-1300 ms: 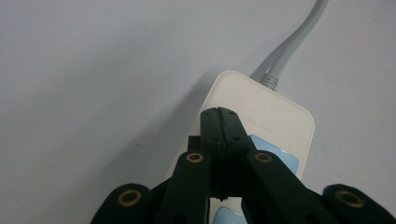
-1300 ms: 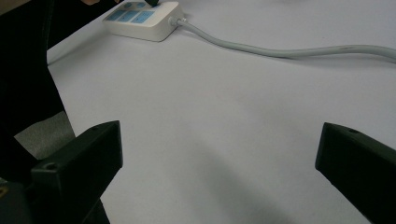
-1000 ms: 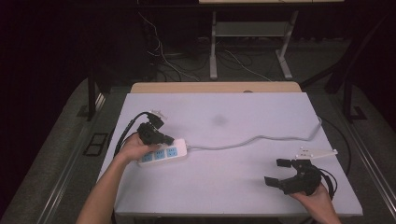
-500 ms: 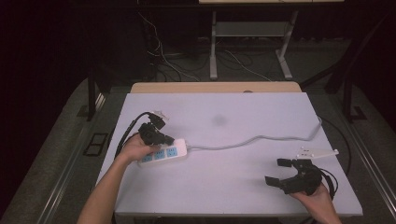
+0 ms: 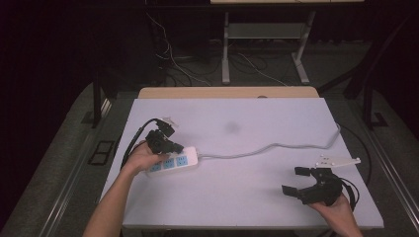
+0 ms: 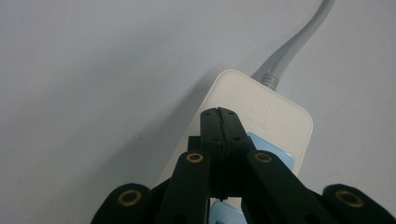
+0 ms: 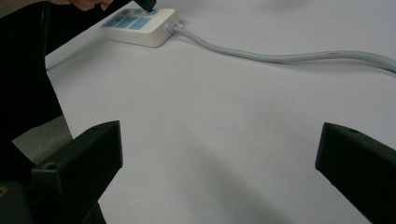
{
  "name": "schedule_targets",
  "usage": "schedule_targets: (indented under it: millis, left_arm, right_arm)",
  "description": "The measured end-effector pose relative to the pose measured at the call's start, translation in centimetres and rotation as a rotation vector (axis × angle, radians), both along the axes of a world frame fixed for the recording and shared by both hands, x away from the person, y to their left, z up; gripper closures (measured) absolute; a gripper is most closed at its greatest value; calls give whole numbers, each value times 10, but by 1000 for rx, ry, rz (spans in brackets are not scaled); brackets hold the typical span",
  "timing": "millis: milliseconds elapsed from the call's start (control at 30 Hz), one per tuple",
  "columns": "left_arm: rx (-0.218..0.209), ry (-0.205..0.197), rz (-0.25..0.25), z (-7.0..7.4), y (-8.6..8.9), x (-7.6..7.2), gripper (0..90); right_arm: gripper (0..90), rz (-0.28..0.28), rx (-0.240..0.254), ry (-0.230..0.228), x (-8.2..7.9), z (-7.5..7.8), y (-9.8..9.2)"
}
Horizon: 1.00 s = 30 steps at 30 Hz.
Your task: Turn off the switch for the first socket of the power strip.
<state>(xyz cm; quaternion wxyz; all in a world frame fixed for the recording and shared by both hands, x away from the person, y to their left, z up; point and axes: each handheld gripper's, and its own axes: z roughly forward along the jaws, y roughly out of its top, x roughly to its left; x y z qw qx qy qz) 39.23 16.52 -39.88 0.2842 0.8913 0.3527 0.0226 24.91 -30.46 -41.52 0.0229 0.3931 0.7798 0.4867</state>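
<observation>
A white power strip (image 5: pixel 177 161) with blue sockets lies at the table's left, and its grey cord (image 5: pixel 276 146) snakes off to the right edge. My left gripper (image 5: pixel 178 147) is shut, its closed tips (image 6: pixel 219 115) resting on the strip's top (image 6: pixel 275 112) near the cord end, with nothing between them. My right gripper (image 5: pixel 292 180) is held low at the front right, wide open over bare tabletop. In the right gripper view the strip (image 7: pixel 140 25) and cord (image 7: pixel 280 57) lie far ahead of the spread jaws of that gripper (image 7: pixel 219 154).
The white tabletop (image 5: pixel 237 192) has a faint dark smudge (image 5: pixel 231 127) at its middle back. A wooden edge (image 5: pixel 227 92) runs along the far side. Floor cables and a metal stand (image 5: pixel 227 54) sit behind the table.
</observation>
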Motion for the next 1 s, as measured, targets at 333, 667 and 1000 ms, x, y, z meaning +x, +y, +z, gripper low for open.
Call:
schedule_targets:
  millis: [333, 667, 1000]
  left_arm:
    - [-25, -40, 18, 11, 3, -5, 897]
    - [-55, -71, 56, 24, 14, -13, 895]
    - [-93, -101, 96, 37, 27, -24, 895]
  right_arm:
    - [4, -8, 3, 3, 1, 0, -2]
    - [4, -11, 5, 5, 1, -1, -3]
    - [4, -9, 5, 7, 1, -2, -3]
